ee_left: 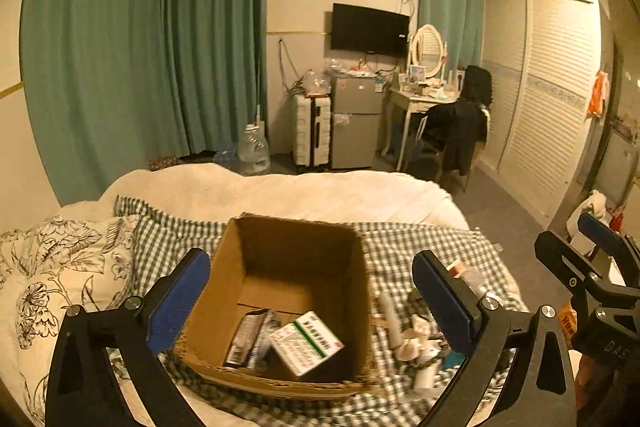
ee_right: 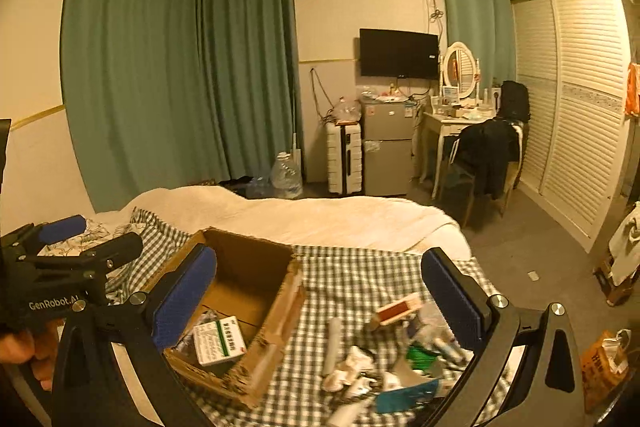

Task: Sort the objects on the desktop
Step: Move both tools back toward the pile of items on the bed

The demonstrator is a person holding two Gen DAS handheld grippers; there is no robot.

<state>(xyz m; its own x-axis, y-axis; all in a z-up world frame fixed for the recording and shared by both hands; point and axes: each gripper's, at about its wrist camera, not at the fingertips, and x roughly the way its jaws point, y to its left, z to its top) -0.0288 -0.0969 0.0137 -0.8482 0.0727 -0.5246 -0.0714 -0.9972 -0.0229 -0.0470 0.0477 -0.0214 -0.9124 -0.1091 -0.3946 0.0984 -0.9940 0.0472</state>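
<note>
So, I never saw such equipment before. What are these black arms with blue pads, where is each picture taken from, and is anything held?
They are two hand-held grippers, each carried by a person, with a camera looking along its fingers. One picture comes from the left hand-held gripper, the other from the right hand-held gripper. Both stand open and hold nothing. On the checked bedcover sits a cardboard box containing a white-green medicine box. Beside it lies a pile of small items.
</note>
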